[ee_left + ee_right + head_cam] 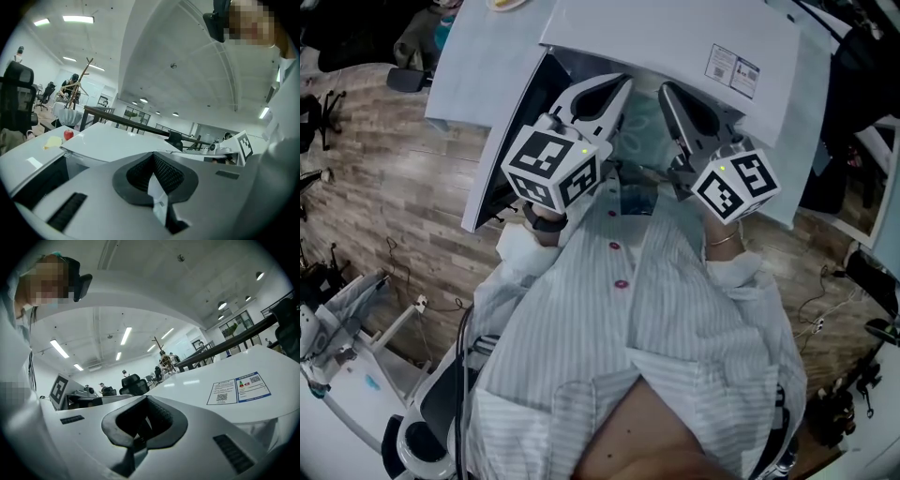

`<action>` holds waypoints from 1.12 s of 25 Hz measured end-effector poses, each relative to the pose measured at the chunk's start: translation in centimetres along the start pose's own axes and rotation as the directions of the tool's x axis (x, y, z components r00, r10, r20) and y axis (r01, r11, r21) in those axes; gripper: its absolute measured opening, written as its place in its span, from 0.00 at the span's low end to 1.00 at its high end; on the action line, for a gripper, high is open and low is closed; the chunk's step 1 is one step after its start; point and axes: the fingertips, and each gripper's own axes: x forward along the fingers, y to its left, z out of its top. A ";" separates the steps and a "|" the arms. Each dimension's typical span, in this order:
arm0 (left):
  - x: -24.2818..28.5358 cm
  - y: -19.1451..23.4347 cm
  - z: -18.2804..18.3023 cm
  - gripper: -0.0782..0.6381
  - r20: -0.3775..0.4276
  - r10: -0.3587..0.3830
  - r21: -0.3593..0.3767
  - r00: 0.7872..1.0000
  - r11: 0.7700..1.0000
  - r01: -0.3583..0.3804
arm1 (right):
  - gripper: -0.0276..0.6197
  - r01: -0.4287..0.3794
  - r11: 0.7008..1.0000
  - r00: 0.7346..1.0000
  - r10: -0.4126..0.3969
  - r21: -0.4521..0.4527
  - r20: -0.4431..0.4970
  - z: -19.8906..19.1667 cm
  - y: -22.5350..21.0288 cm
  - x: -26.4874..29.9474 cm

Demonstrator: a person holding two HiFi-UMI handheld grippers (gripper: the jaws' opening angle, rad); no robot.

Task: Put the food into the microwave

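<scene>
In the head view the left claw [609, 94] and the right claw [673, 98] are pointing side by side at the open front of the boxy white microwave [675, 37], whose door [502, 150] is hanging open at the frame's left.

In the left gripper view the left claw [155, 180] is sitting fully closed, gripping nothing I can make out. The food (a small round red piece [68, 135] beside a pale yellow one [53, 142]) is lying on the white counter [23, 164] at the left edge, well apart from the claw.

In the right gripper view the right claw [139, 430] is also pressing shut, looking empty, with the microwave's labelled top filling the right side.
</scene>
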 end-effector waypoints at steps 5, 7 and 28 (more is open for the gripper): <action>0.2 -0.4 0.0 0.12 0.004 -0.027 -0.016 1.000 1.000 0.027 | 0.09 0.000 1.000 1.000 0.000 0.014 0.021 0.6 0.2 -0.2; 0.4 -0.4 -0.2 0.12 0.003 -0.026 -0.014 1.000 1.000 0.026 | 0.09 0.000 1.000 1.000 0.000 0.011 0.024 0.6 0.0 -0.2; 0.3 0.1 -0.9 0.12 -0.021 -0.018 -0.013 1.000 1.000 0.018 | 0.09 0.011 0.999 1.000 -0.012 0.051 0.006 -0.1 -0.1 0.5</action>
